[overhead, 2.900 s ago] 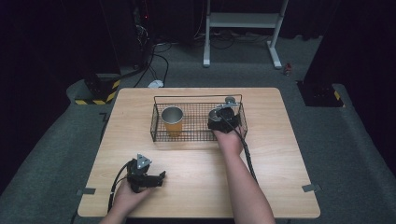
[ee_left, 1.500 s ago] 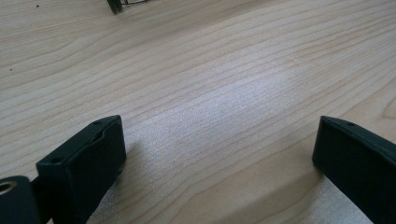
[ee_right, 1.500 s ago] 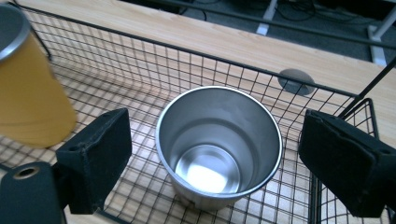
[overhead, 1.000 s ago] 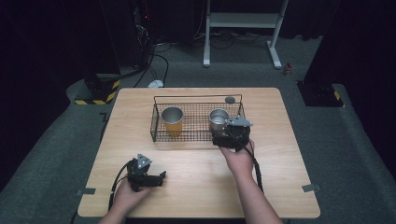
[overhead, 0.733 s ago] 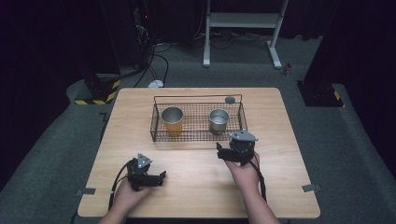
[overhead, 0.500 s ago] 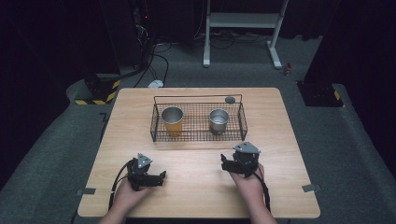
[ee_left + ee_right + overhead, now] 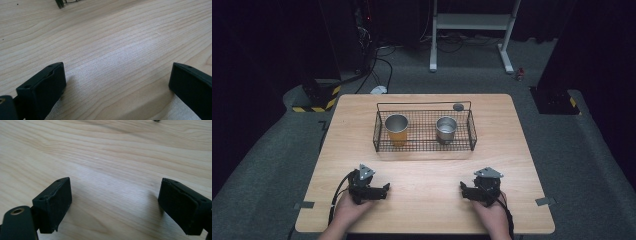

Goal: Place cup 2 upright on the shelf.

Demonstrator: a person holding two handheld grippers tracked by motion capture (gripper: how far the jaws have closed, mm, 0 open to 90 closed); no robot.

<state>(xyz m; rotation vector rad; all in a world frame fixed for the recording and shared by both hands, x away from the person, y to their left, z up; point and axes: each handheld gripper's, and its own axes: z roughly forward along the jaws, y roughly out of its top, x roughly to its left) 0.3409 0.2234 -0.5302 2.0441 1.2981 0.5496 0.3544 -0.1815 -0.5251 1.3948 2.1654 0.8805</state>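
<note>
A black wire basket (image 7: 473, 131) stands at the middle back of the wooden table (image 7: 427, 172). Inside it an orange cup (image 7: 396, 128) stands upright at the left and a silver metal cup (image 7: 446, 128) at the right. My left gripper (image 7: 383, 189) rests on the table near the front left, open, with bare wood between its jaws (image 7: 117, 82). My right gripper (image 7: 463, 189) rests near the front right, open as well, nothing between its jaws (image 7: 115, 202). Both grippers lie well in front of the basket.
A small dark round object (image 7: 458, 106) lies on the table just behind the basket's right end. A corner of the basket (image 7: 60, 3) peeks in at the top of the left gripper view. Grey floor surrounds the table, with cables and a stand leg behind it.
My right gripper let go of the silver cup in the basket, drew back toward the front right of the table and settled there open. The left gripper stayed put.
</note>
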